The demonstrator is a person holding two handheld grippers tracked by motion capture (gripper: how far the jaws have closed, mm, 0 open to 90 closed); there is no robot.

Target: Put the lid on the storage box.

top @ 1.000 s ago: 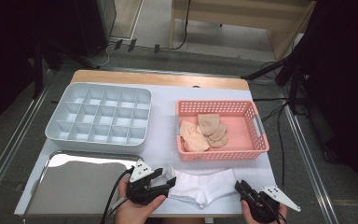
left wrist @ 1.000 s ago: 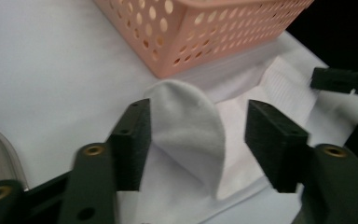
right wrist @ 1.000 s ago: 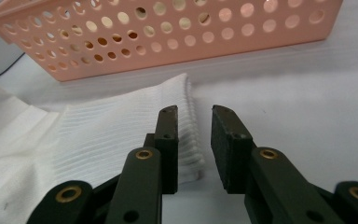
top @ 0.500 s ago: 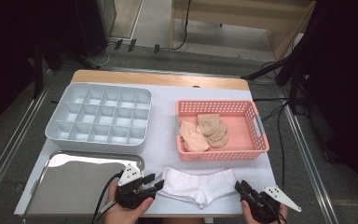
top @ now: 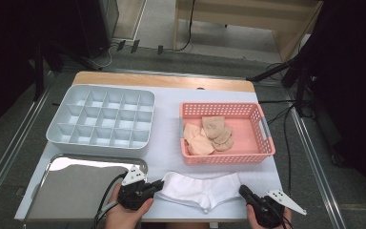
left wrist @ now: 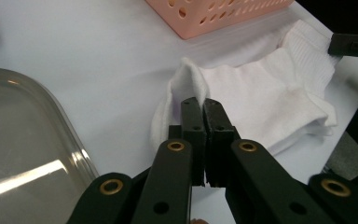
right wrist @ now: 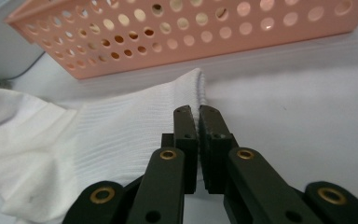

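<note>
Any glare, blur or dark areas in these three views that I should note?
High view: the surroundings are dark, the metal tray mirrors bright light, and the picture is soft. Left gripper view: glare streaks on the tray; the white sock is nearly blown out. Right gripper view: the basket casts a soft shadow on the table; the sock's ribbing is readable.

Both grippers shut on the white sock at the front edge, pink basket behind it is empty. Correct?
Not quite: the pink basket is not empty. The high view shows a pile of beige socks inside it. The rest holds: the left gripper and the right gripper are each shut on an end of the white sock at the table's front edge.
</note>
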